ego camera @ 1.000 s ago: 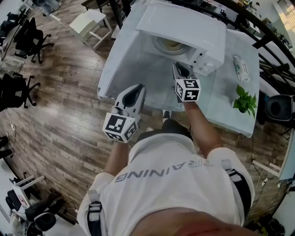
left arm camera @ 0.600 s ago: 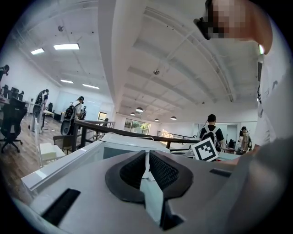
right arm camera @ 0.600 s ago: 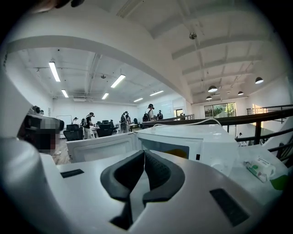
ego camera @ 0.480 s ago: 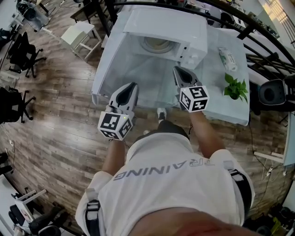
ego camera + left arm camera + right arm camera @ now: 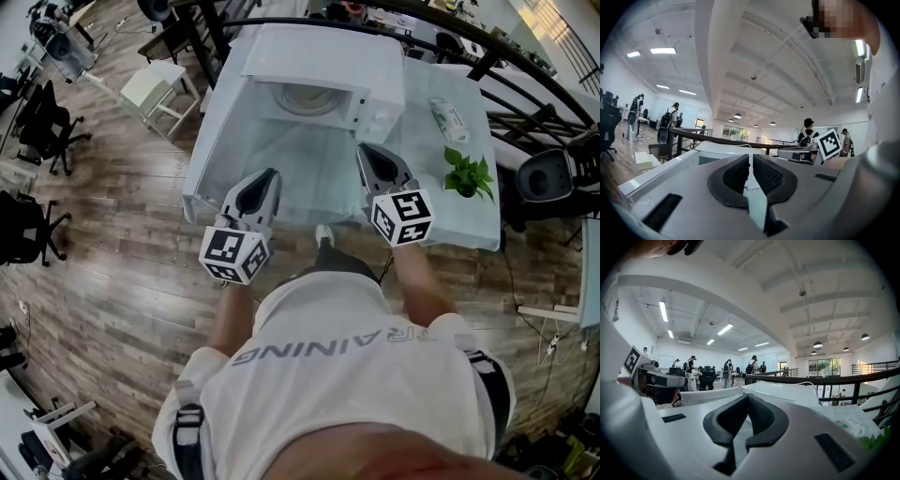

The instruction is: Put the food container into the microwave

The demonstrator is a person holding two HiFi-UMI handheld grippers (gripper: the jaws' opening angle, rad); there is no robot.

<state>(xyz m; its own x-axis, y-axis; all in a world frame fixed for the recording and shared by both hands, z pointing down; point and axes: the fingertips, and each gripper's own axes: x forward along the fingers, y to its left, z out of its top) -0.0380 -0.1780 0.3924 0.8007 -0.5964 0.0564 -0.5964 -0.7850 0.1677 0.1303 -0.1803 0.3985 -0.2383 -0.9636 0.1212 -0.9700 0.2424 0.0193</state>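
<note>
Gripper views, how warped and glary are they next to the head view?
Left gripper view: heavy fisheye, black corners, ceiling lights glaring. Right gripper view: same fisheye, the railing bows, light strips blow out. Head view: evenly lit, sharp on the microwave, floor planks curving at the edges.

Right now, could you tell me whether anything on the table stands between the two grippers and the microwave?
Nothing visible does. The left gripper and right gripper, both empty, hover over bare white tablecloth in front of the microwave; the potted plant and the packet sit off to the right.
</note>
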